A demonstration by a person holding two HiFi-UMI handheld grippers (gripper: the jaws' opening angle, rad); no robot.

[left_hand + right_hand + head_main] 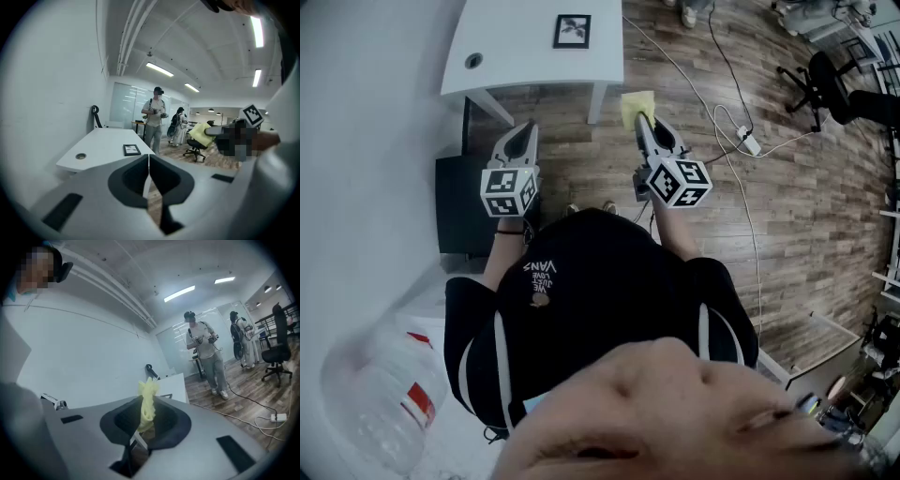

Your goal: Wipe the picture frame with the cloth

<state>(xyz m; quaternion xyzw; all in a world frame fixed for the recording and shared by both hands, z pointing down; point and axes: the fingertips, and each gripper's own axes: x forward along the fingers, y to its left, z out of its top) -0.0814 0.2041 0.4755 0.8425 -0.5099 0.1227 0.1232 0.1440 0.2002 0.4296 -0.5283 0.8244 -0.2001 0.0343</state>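
Note:
A small black picture frame (572, 31) lies flat on the white table (506, 56) ahead of me; it also shows in the left gripper view as the picture frame (131, 149). My right gripper (641, 122) is shut on a yellow cloth (637, 106), held in the air over the wood floor, right of the table's near corner. The cloth (147, 401) stands pinched between the jaws in the right gripper view. My left gripper (520, 136) is shut with nothing in it, short of the table's front edge.
A cable and power strip (748, 142) lie on the floor to the right. A black office chair (825, 80) stands at far right. A person (153, 117) with a headset stands beyond the table. A black box (464, 202) sits by the wall at my left.

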